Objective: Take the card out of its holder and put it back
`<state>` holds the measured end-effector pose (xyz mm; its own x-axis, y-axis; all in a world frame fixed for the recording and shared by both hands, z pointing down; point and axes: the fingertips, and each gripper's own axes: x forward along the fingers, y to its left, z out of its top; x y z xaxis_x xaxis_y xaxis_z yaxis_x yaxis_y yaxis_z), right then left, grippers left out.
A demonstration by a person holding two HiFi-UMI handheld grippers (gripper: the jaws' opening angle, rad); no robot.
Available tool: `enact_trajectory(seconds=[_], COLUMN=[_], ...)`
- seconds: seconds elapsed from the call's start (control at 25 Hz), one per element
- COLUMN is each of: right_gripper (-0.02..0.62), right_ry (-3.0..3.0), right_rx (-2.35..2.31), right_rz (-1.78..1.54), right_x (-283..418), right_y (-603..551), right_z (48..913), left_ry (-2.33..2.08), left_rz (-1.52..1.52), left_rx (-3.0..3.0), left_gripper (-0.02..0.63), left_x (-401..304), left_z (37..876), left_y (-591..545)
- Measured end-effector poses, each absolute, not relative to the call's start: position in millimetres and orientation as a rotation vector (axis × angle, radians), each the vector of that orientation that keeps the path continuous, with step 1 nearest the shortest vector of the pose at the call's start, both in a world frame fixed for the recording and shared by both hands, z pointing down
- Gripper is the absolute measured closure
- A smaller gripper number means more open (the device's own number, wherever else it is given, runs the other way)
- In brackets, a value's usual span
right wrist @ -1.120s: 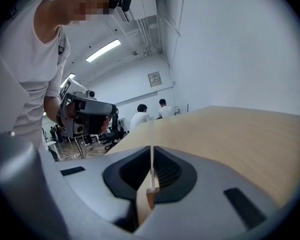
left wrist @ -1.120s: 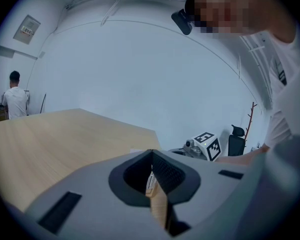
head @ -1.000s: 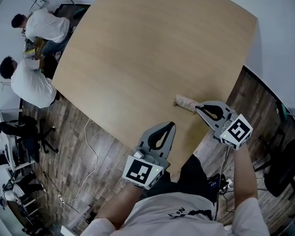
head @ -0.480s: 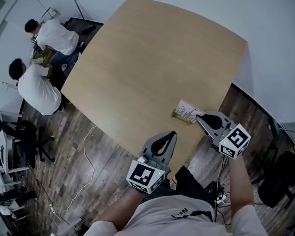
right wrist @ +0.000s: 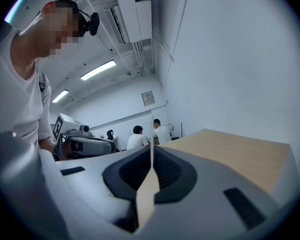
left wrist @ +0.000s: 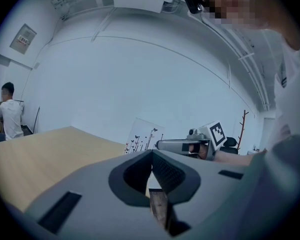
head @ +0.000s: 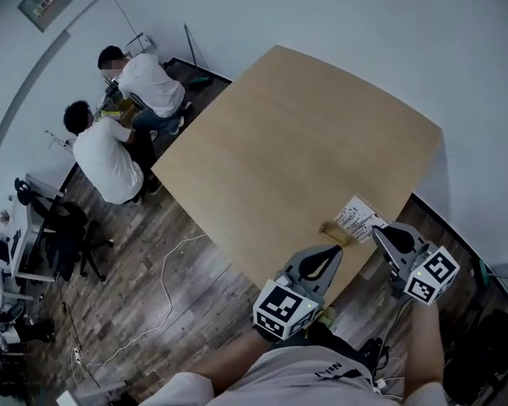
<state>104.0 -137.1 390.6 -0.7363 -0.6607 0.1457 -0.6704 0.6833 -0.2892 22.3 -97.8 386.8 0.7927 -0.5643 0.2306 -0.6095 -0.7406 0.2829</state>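
Your right hand-held gripper is clenched on the card, pinching one edge. The card stands tilted, just above and beside the holder. Your left hand-held gripper is clamped on the holder, pinning it to the tabletop. The taking-out looks all but done, though the views don't show whether the card's lower edge is clear of the holder's slot. What's left, by this reading, is to seat the card back in the holder and release both grips.
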Motion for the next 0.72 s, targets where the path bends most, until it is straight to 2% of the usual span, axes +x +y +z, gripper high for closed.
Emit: enact_trajectory(seconds=[0.72], right_gripper=[0.571], right_ry=[-2.911], right_rx=[1.183], right_rz=[0.458], right_x=[90], right_y=[-113], right_z=[306], left_ry=[-0.867], left_rz=[0.061], left_rx=[2.705], left_gripper=[0.592], left_x=[15], left_z=[304], left_y=[-68])
